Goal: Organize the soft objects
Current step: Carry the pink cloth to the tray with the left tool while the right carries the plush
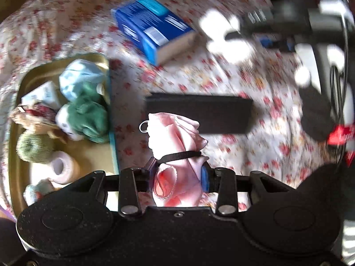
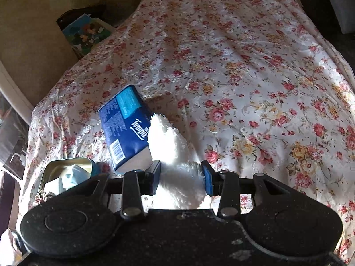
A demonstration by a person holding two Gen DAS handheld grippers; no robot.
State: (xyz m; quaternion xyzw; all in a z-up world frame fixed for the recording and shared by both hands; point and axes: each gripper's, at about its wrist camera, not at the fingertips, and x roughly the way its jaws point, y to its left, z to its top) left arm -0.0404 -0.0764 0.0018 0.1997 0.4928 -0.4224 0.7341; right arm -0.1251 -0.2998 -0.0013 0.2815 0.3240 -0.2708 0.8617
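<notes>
Pink satiny pouch point(image 1: 175, 155) in left tool point(image 1: 179, 175), fluffy white plush point(image 2: 175, 173) in right tool point(image 2: 182, 178)

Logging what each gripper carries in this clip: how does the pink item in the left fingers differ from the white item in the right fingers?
The pink cloth bundle is smooth, thin fabric; the white fluffy item is thick and shaggy. The pink one is cinched by a black elastic band; the white one shows no tie. Both are soft, each clamped between a gripper's fingers above the floral bedspread.
</notes>
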